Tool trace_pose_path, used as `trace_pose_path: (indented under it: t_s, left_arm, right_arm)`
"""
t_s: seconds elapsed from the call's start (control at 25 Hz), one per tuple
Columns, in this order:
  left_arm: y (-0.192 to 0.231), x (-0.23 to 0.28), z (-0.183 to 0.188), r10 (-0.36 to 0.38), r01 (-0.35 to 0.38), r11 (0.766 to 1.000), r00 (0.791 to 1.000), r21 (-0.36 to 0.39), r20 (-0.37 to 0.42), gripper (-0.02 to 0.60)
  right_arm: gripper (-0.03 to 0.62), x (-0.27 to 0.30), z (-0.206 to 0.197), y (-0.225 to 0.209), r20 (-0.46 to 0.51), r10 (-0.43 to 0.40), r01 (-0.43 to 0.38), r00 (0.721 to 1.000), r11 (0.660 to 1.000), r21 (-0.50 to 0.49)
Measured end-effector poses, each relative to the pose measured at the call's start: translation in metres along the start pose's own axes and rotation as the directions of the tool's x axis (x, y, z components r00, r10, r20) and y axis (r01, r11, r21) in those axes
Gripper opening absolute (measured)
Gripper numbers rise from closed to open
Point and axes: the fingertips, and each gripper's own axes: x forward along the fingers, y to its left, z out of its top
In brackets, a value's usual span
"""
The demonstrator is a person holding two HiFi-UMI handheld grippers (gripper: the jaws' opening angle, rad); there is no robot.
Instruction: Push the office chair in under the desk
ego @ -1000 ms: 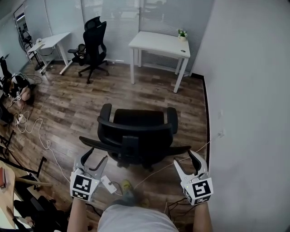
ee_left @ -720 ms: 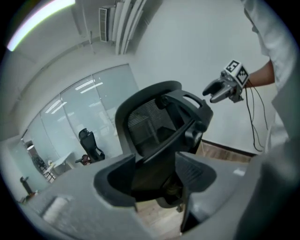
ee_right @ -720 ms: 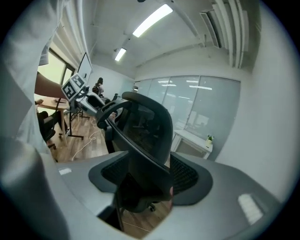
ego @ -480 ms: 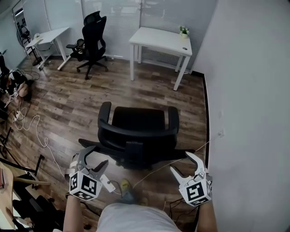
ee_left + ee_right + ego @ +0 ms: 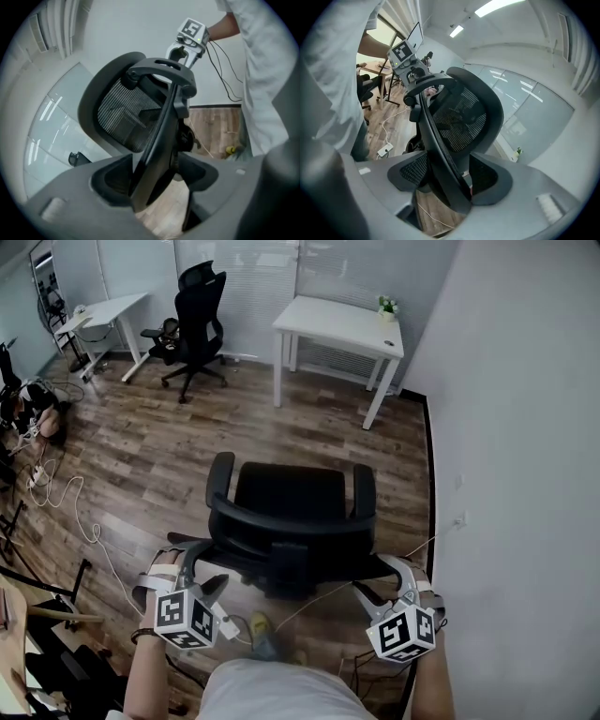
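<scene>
One office chair [image 5: 286,507] (mesh [image 5: 461,117] shows in gripper views).

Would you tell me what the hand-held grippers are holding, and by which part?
Nothing yet: the office chair has its backrest edges between the jaws of the left hand-held gripper, which are opening, and the open right hand-held gripper.

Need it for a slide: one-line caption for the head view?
Left tongs opening, right tongs open, each astride the office chair backrest's edge; desk ahead.
</scene>
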Motion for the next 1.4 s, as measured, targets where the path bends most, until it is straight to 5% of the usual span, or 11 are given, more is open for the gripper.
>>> trace_pose_path:
  t_s: [0.24,0.72,1.0,1.4]
  left_arm:
    - [0.005,0.009,0.0,0.0,0.0,0.998,1.0,0.066,0.004,0.224]
    - [0.015,0.015,-0.004,-0.023,0.023,0.996,1.0,0.085,0.006,0.233]
    - [0.033,0.026,-0.014,0.053,-0.048,0.988,0.998,0.147,-0.033,0.244]
    - [0.045,0.054,-0.018,-0.053,0.061,0.975,0.998,0.214,-0.045,0.235]
  right_arm:
    - [0.262,0.017,-0.016,0.004,-0.137,-0.02,0.004,0.99,0.993,-0.116]
    - [0.259,0.029,-0.018,0.002,-0.257,-0.024,-0.018,0.966,0.987,-0.162]
    - [0.262,0.039,-0.011,-0.002,-0.263,-0.034,-0.009,0.964,0.987,-0.159]
    - [0.265,0.052,-0.013,-0.014,-0.316,-0.046,0.003,0.948,0.991,-0.137]
